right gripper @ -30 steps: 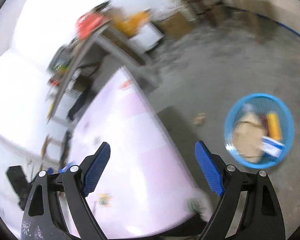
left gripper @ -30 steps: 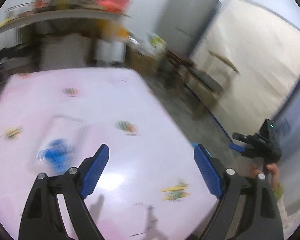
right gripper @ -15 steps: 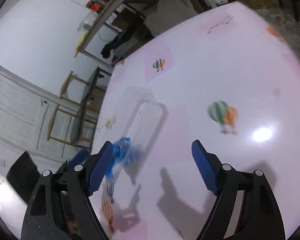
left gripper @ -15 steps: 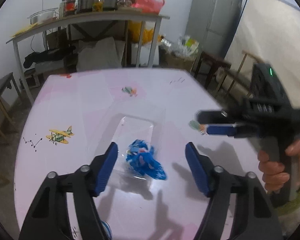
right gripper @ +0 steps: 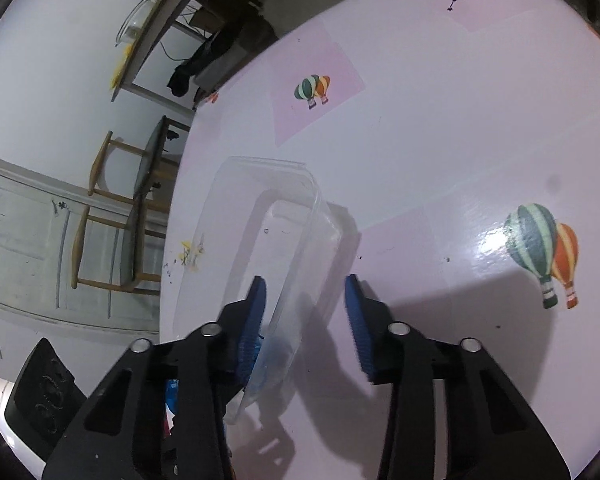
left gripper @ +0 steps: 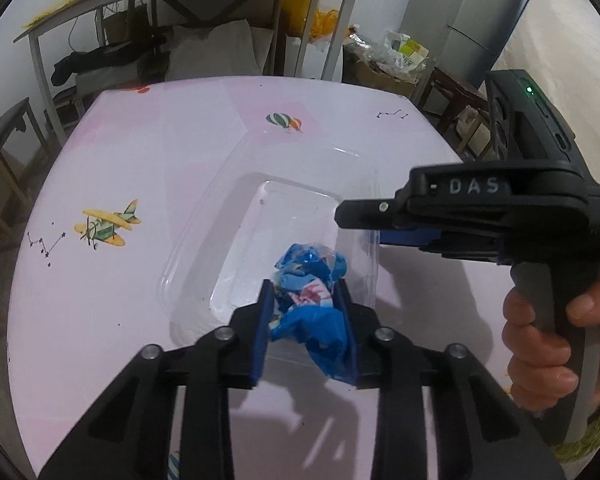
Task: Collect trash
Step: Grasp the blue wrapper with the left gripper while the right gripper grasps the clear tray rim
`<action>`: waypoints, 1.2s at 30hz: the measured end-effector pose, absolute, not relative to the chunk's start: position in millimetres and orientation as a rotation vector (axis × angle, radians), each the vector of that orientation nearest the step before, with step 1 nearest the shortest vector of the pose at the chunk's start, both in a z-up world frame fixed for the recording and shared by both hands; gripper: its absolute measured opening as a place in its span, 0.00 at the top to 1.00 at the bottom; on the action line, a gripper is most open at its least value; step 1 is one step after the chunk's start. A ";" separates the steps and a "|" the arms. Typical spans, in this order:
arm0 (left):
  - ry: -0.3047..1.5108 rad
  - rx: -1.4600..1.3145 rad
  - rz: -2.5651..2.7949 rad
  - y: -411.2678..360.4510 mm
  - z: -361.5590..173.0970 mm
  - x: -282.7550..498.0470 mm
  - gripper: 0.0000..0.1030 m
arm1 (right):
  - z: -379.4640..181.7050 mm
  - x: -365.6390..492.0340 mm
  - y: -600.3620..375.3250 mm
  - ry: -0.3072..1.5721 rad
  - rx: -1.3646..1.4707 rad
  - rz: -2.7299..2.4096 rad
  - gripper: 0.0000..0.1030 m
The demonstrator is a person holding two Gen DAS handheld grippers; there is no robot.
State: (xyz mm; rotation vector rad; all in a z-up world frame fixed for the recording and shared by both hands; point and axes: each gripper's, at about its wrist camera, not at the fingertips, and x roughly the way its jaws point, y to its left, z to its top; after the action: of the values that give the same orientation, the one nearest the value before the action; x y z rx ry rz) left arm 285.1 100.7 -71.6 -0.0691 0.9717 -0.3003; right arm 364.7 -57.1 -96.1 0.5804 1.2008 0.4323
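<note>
Table (left gripper: 148, 152) in pink is carrying a clear plastic tray (left gripper: 204, 248) midway between its side edges. Left gripper (left gripper: 306, 320) is closing on the crumpled blue wrapper (left gripper: 312, 300) inside; squeezing gently should avoid dragging the tray. Right gripper (right gripper: 306, 312) is closing astride the tray's wall, seen only through its own camera.

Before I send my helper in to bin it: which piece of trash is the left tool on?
On the pink table sits a clear plastic tray. At its near end lies a crumpled blue wrapper, between the closing left tool pads. It is the only blue, crinkled thing there.
</note>
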 end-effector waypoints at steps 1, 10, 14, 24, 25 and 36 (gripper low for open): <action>0.971 -0.074 -0.300 101.4 -71.8 284.9 0.75 | -95.0 364.8 -56.7 1.197 0.577 0.430 0.72; 0.948 -0.127 -0.363 93.6 -54.6 263.4 0.82 | -77.7 347.6 -62.7 1.176 0.480 0.450 0.96; 0.937 -0.142 -0.441 84.2 -39.2 237.8 0.82 | -62.0 323.0 -69.6 1.152 0.349 0.461 0.97; 0.919 -0.230 -0.649 67.6 -12.4 164.9 0.82 | -57.7 255.5 -106.4 1.136 0.172 0.415 0.98; 0.919 -0.243 -0.660 67.7 -11.3 160.8 0.82 | -60.3 253.0 -109.5 1.136 0.180 0.407 0.98; 0.897 -0.177 -0.603 57.9 -7.4 151.2 0.82 | -77.7 223.4 -132.7 1.139 0.251 0.318 0.64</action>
State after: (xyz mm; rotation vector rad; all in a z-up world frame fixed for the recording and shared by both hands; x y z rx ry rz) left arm 151.2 57.9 -7.4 -0.1771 0.8971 -0.6029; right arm 223.4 -132.7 -77.7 0.2514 1.1390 0.3180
